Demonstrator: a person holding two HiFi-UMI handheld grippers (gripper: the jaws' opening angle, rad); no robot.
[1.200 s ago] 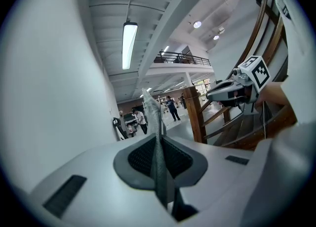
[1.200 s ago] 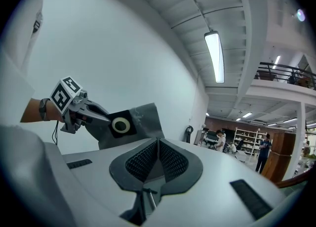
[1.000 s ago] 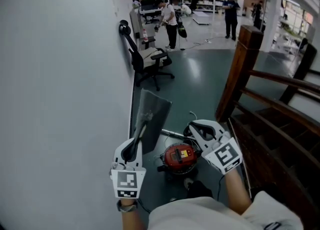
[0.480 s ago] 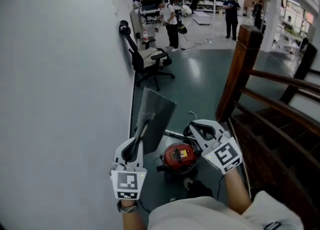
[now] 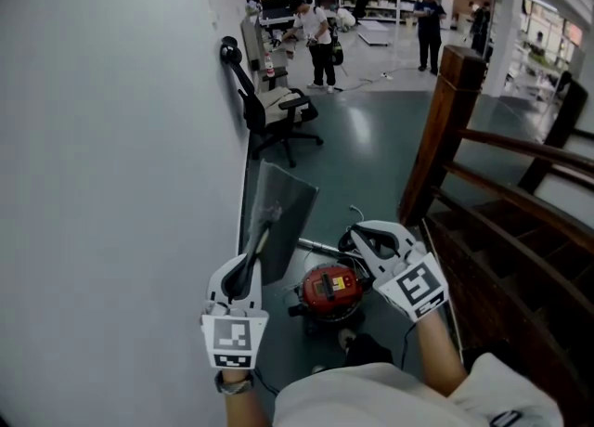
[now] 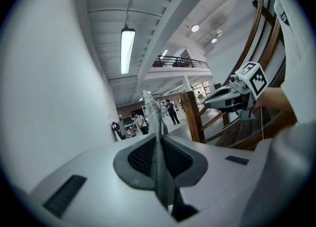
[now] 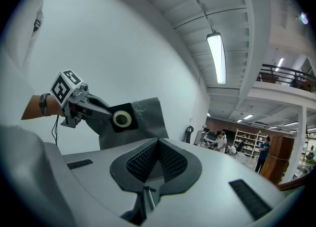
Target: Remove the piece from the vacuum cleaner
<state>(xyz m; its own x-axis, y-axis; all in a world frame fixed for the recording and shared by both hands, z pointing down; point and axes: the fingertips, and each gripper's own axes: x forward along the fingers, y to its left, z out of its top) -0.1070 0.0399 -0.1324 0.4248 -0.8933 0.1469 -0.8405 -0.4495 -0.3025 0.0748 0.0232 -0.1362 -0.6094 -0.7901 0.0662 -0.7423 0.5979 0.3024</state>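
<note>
The left claw (image 6: 159,161) was clamped on the edge of a flat grey fabric dust bag (image 5: 286,204), held upright, up and left of the red-and-black vacuum cleaner (image 5: 331,291) on the floor. The right claw (image 7: 156,158) was closed and empty.

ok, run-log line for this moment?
left hand-held gripper: shut on dust bag, held up | right hand-held gripper: shut, empty | vacuum cleaner: on floor below
</note>
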